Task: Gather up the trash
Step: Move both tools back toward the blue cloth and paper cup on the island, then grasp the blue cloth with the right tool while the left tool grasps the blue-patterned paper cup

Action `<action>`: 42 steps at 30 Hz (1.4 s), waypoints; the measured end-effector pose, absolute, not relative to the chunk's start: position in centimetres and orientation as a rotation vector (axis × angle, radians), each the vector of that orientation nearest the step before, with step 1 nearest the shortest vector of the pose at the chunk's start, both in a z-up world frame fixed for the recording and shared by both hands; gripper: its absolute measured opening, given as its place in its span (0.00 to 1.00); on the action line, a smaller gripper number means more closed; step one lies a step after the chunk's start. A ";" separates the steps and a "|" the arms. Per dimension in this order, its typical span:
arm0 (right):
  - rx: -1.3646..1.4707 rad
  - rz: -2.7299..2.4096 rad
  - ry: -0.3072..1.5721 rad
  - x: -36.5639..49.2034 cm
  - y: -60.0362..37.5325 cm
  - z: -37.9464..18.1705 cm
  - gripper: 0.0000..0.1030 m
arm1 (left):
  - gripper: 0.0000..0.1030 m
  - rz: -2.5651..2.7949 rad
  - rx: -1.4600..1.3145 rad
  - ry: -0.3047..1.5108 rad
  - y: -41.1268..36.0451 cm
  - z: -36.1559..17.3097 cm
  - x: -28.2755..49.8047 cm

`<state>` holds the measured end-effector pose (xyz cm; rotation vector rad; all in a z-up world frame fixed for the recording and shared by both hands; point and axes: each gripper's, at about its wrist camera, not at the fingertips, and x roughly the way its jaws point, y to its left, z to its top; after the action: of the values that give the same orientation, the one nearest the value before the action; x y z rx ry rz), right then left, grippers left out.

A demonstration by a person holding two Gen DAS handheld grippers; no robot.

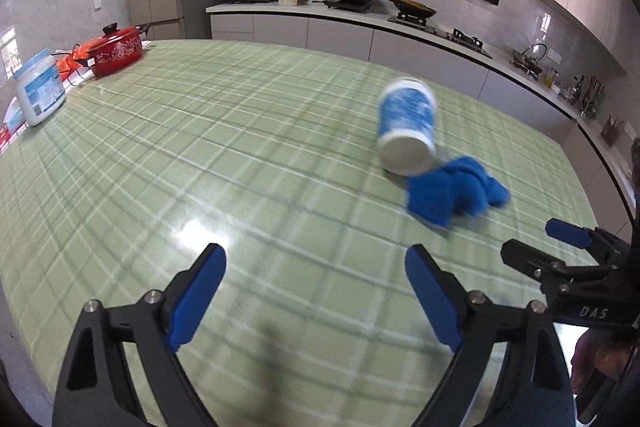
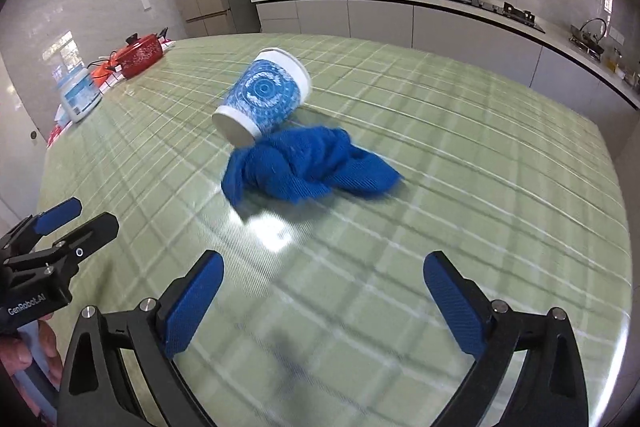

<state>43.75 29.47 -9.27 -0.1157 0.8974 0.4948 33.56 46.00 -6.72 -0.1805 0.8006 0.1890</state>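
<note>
A blue-and-white paper cup [image 1: 407,125] lies on its side on the green checked table [image 1: 200,147], its base toward me. A crumpled blue cloth [image 1: 452,193] touches it on the near side. Both also show in the right wrist view: the cup [image 2: 264,97] and the cloth [image 2: 308,167]. My left gripper [image 1: 316,279] is open and empty above the table, short of and left of the cup. My right gripper [image 2: 324,285] is open and empty, short of the cloth. Each gripper shows in the other's view, the right [image 1: 560,247] and the left [image 2: 76,223].
A red pot [image 1: 114,53] and a white tub with a blue label [image 1: 39,89] stand at the table's far left edge. A kitchen counter [image 1: 360,15] with a stove, pans and a kettle runs behind the table and along the right.
</note>
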 end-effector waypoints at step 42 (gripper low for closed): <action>0.094 0.254 0.872 54.2 23.6 -10.0 0.76 | 0.95 -0.081 -0.092 0.792 41.1 -7.0 50.0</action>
<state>54.16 23.55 -10.03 0.0944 0.8719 0.2541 49.98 41.05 -7.03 -0.0923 0.7915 -0.0805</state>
